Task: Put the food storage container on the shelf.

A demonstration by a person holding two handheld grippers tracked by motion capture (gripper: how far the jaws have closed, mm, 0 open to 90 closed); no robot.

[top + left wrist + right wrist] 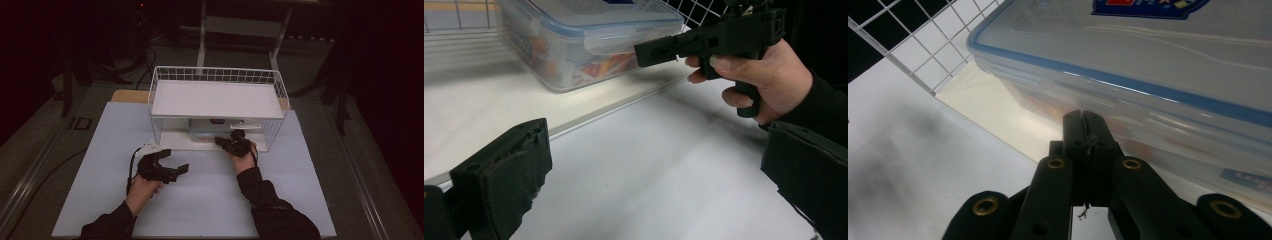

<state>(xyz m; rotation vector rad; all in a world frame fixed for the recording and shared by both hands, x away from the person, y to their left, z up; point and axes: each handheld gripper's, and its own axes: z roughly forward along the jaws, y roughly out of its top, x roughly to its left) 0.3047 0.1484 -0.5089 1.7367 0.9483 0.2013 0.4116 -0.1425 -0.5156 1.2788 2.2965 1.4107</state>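
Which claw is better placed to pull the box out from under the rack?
Probably right: the right claw, shut, sits at the box's latch; the left claw hangs open, farther back over the table.

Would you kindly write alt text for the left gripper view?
A clear plastic food box with a blue-edged lid sits on a white shelf inside a wire rack; a hand holds the right gripper, jaws shut, pointed at its latch. The left gripper has wide-open jaws in the foreground.
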